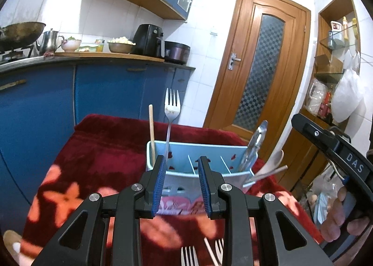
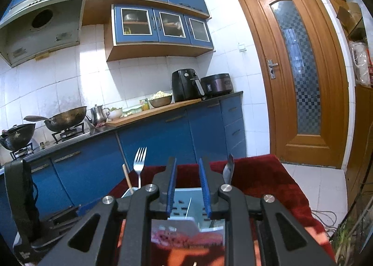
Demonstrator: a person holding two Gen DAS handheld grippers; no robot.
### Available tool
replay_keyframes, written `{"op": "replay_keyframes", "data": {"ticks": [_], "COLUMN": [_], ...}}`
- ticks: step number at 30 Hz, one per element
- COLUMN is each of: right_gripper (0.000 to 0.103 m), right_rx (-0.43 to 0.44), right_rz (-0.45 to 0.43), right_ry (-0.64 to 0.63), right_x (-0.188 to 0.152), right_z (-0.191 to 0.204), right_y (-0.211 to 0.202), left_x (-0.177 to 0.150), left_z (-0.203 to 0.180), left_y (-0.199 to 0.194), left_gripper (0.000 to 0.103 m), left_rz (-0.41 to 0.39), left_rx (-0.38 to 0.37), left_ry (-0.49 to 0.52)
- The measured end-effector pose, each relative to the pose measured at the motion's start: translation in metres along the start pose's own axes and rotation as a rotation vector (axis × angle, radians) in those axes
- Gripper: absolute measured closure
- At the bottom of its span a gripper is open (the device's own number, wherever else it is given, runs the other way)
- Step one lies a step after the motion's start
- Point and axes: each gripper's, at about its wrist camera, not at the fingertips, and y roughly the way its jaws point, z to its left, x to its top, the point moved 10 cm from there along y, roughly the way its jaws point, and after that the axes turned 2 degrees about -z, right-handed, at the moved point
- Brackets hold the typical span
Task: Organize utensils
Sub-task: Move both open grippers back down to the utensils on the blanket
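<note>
I see the dark red floral plush cloth (image 1: pixel 98 149) covering the table, soft and rumpled, and that softness is my main worry. On it stands the pale blue plastic divided utensil caddy (image 1: pixel 186 161), light-looking and already loaded unevenly: a wooden stick handle (image 1: pixel 151 130) and a tall steel fork (image 1: pixel 172 112) upright in its left compartment, steel tongs (image 1: pixel 255 147) leaning out of the right one. The middle slots look empty. I judge a sideways knock could tip it over on that yielding fabric.

My left gripper (image 1: pixel 183 165) hovers just short of the caddy's front wall, jaws spread and holding nothing. My right gripper (image 2: pixel 187 172) is above the caddy, jaws likewise apart and empty.

A pale wooden spoon (image 1: pixel 270 164) and a steel handle (image 1: pixel 265 176) jut out beside the caddy's right end; whether they sit inside or against it, I cannot tell. Brushing them could topple them off.

Loose forks (image 1: pixel 189 255) lie on the cloth near me; thin and flat on plush, they could slip from a shallow pinch.
</note>
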Motion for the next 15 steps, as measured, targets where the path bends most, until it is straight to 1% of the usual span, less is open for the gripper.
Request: {"op": "replay_keyframes", "data": {"ticks": [7,15], "right_gripper": [0.080,0.080], "right_rx": [-0.006,-0.028], "right_rz": [0.048,0.124], "right_ry": [0.000,0.026], "right_x": [-0.021,-0.058], "right_z": [0.003,-0.001], "right_y": [-0.025,-0.047], "left_x": [-0.012,-0.040], "left_z": [0.001,0.000], "left_y": [-0.021,-0.036], "left_gripper": [0.074,0.074], "left_rz": [0.027,0.101], "left_rx": [0.007,0.003], "left_ry": [0.001,0.022]}}
